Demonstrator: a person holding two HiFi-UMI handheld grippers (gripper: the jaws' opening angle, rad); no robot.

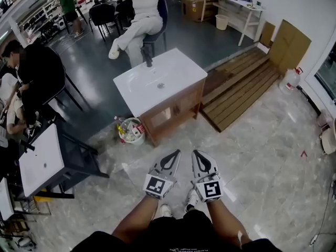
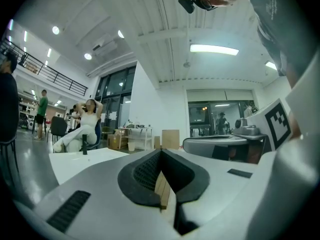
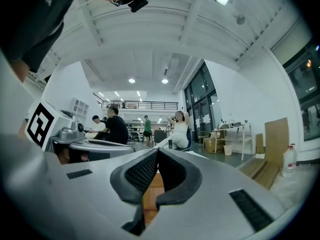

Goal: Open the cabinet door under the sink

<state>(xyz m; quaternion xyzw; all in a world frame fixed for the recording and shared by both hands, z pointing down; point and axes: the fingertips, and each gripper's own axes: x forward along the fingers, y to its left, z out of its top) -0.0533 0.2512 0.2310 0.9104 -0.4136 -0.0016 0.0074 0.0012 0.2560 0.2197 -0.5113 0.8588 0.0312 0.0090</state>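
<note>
The sink cabinet stands ahead of me in the head view, with a white basin top (image 1: 157,80), a dark faucet (image 1: 148,58) and a wooden front with its door (image 1: 170,114) closed. My left gripper (image 1: 176,152) and right gripper (image 1: 195,152) are held side by side over the marble floor, a short way from the cabinet and pointing at it. Both are shut with nothing held. In the left gripper view the left gripper (image 2: 161,151) has its jaws meeting, with cabinet wood (image 2: 162,189) showing past them. The right gripper (image 3: 157,151) looks the same in its own view.
A small bin (image 1: 131,130) full of rubbish sits at the cabinet's left foot. A wooden platform (image 1: 244,85) lies to its right, with a water jug (image 1: 290,80) beyond. A black stand with a white top (image 1: 42,159) is at the left. People sit behind.
</note>
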